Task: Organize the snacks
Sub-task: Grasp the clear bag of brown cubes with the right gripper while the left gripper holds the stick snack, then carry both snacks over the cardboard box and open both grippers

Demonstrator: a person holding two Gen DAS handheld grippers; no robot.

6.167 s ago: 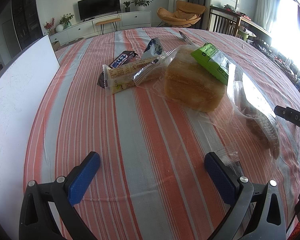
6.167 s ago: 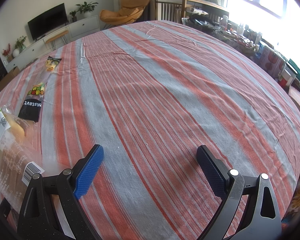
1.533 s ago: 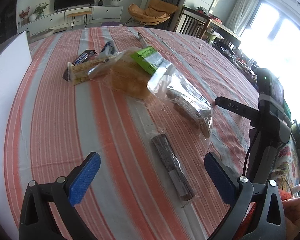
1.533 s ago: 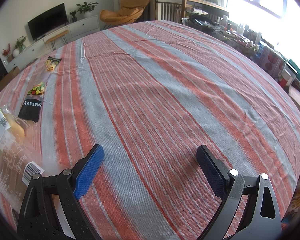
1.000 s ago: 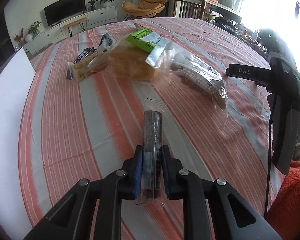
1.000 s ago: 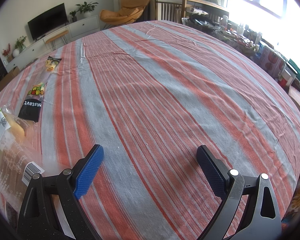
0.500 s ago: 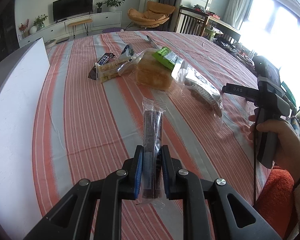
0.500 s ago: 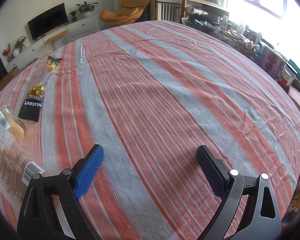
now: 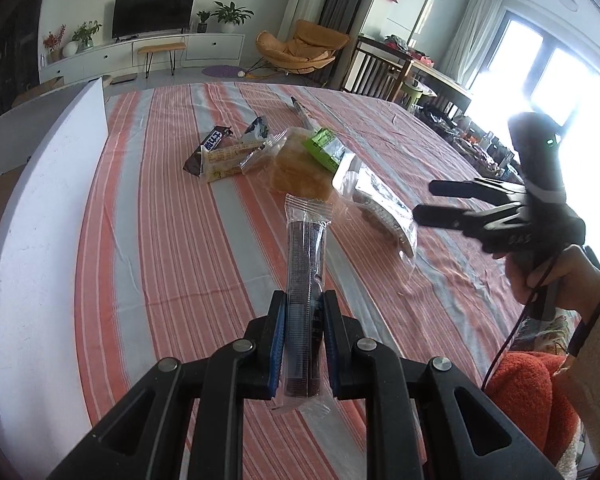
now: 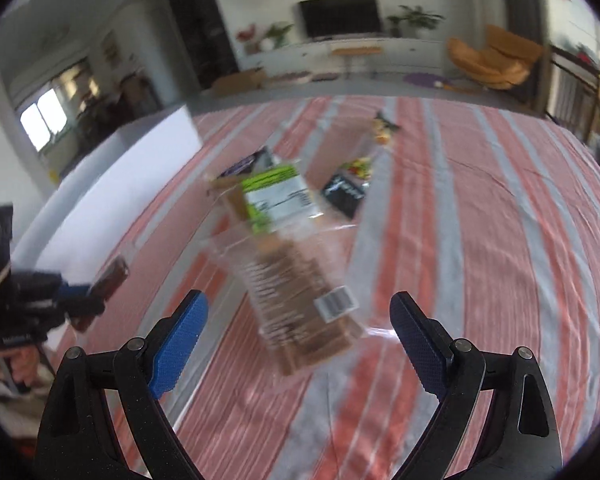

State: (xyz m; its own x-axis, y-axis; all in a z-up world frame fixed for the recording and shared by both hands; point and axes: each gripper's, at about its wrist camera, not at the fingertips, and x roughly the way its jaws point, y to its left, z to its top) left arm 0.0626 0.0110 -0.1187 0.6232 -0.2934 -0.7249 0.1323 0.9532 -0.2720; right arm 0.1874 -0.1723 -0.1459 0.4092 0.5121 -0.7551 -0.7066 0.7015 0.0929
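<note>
Mid-carry: left gripper (image 9: 303, 322) clamped on wafer pack (image 9: 306, 280), lifted off table (image 9: 160, 240). Right gripper (image 10: 300, 334) wide apart, empty, over bread bag (image 10: 292, 280). Next probably needs a drop spot.

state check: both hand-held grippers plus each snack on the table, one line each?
Left hand-held gripper: shut on the biscuit pack.
Biscuit pack: sealed, lifted off the tablecloth.
Right hand-held gripper: open, empty, above the bread bag.
Bread bag: lying flat, green label up.
Chocolate bar: sealed, flat.
Cream wafer pack: sealed, flat beside the bar.
</note>
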